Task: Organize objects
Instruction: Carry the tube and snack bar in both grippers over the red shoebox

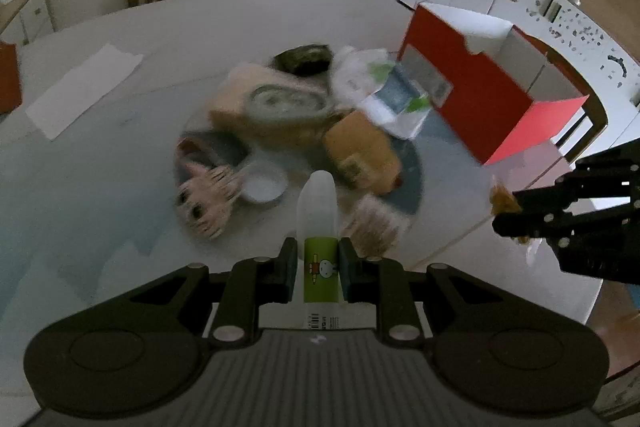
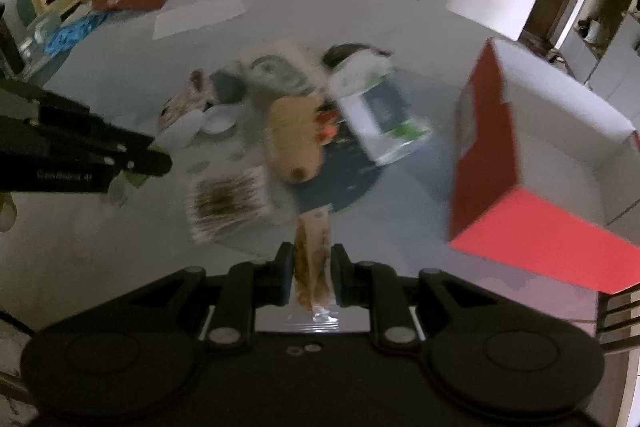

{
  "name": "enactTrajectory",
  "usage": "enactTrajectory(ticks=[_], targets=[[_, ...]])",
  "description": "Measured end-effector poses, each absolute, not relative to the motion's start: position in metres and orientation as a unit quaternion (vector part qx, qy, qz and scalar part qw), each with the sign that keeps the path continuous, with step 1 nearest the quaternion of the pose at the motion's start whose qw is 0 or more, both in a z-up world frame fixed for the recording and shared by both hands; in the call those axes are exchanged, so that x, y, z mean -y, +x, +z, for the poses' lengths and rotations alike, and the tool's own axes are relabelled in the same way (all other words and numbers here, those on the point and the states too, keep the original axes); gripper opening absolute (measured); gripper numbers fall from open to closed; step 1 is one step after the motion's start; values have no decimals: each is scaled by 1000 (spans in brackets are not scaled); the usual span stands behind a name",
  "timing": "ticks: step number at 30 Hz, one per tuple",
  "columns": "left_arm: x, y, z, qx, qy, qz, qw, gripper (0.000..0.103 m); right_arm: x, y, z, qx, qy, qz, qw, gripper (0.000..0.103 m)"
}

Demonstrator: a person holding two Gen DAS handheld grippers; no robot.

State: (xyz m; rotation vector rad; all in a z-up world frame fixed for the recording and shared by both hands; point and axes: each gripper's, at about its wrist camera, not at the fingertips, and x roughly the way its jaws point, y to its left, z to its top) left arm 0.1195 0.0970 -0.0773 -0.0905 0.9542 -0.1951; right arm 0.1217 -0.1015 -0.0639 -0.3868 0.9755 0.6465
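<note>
Closest to the camera, the left claw squeezes a small white bottle with a green label. Right of it, the right claw pinches a clear snack packet. Both hang above the desk, near the red box beside the blurry pile.

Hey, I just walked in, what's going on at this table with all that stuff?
A person is tidying a cluttered round table with a claw in each hand. The left claw is shut on a small bottle with a green cartoon label. The right claw is shut on a clear packet of brownish snack. An open red box stands to the right, beside the blurred pile of packets in the middle.
</note>
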Motion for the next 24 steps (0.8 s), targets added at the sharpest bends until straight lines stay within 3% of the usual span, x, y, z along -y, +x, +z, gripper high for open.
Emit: enactTrajectory(ticks=[8,24], targets=[[-41,158,-47,-444,-62,-98,889,20,156,167,-35,-415,-192,297,838,18],[71,239,18,-370,-8,-121,921,20,233,250,-26,-367,-189,266,871,18]])
